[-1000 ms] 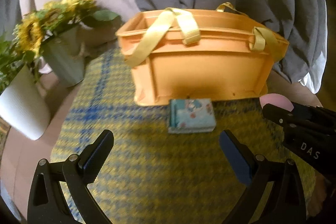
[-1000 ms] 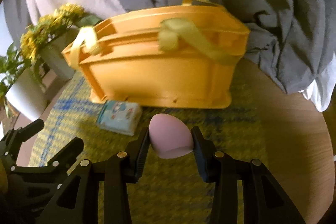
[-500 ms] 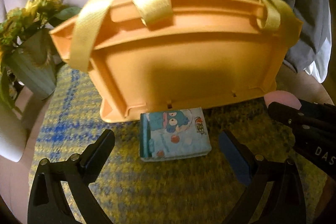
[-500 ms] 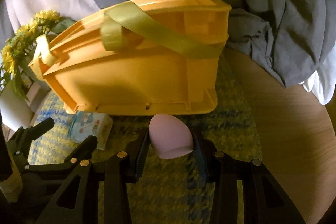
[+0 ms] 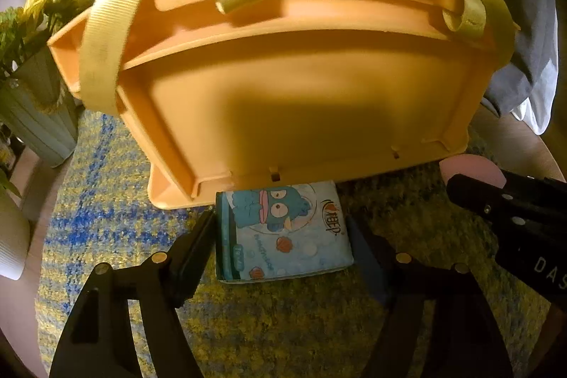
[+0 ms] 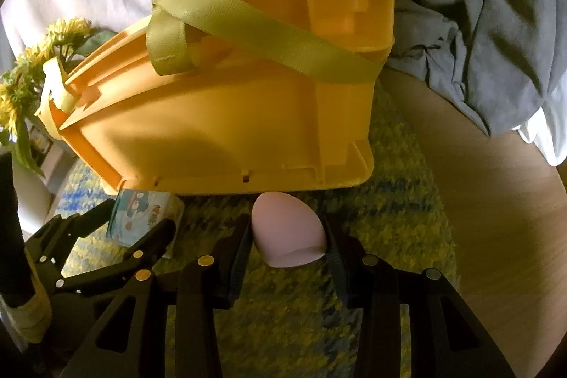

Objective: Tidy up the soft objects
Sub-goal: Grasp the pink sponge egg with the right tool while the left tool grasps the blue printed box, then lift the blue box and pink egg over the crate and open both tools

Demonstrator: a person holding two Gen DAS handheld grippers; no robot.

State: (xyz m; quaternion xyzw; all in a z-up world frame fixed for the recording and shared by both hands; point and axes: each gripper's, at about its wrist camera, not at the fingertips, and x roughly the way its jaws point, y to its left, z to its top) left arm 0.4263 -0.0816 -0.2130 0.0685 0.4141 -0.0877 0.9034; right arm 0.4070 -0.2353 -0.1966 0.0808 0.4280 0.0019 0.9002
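Note:
A blue cartoon tissue pack [image 5: 283, 232] lies on the yellow-blue woven mat [image 5: 106, 218], against the front wall of an orange basket [image 5: 301, 87] with yellow straps. My left gripper [image 5: 281, 236] is open, its fingers on either side of the pack. My right gripper [image 6: 287, 232] is shut on a pink egg-shaped sponge [image 6: 287, 232], held just in front of the basket [image 6: 230, 130]. The pack [image 6: 141, 215] and the left gripper [image 6: 106, 229] show at lower left in the right wrist view. The sponge [image 5: 471, 165] and right gripper show at right in the left wrist view.
Sunflowers in a ribbed pale vase [image 5: 39, 116] and a white pot [image 5: 10, 236] stand at left. Grey and white cloth [image 6: 478, 23] is heaped behind the basket. Bare wooden tabletop [image 6: 496, 218] lies to the right of the mat.
Both grippers have moved forward toward the basket. The left gripper's fingers now straddle the tissue pack and have narrowed around it. The right still holds the sponge.

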